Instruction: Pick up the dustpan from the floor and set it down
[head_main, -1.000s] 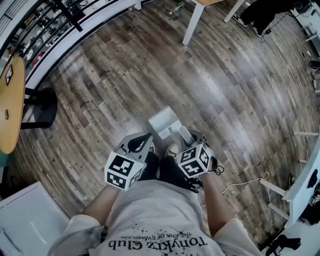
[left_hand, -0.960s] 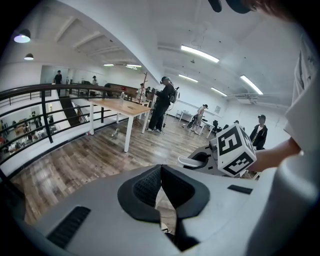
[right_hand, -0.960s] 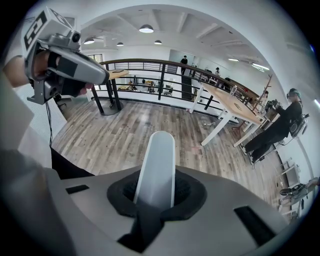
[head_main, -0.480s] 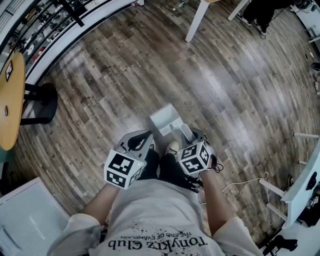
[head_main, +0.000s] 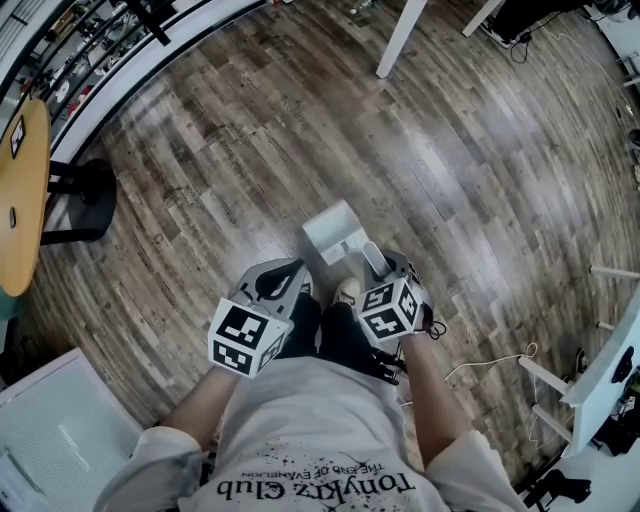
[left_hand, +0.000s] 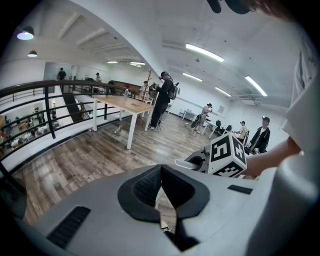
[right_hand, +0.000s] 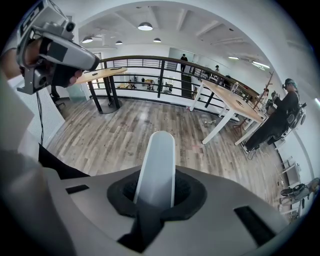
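Right gripper view: the right gripper (right_hand: 156, 197) pinches the dustpan (right_hand: 159, 160) by its pale handle, which sticks out past the jaws. In the head view its tray lies just ahead of that gripper, over the wooden floor (head_main: 250, 150) (contact unclear). Beside it, the left gripper (left_hand: 161, 187) is pressed together, empty.

The floor (head_main: 230, 140) is wood plank with a soft sheen. The dustpan (head_main: 332, 232) looks like smooth, matt pale plastic.
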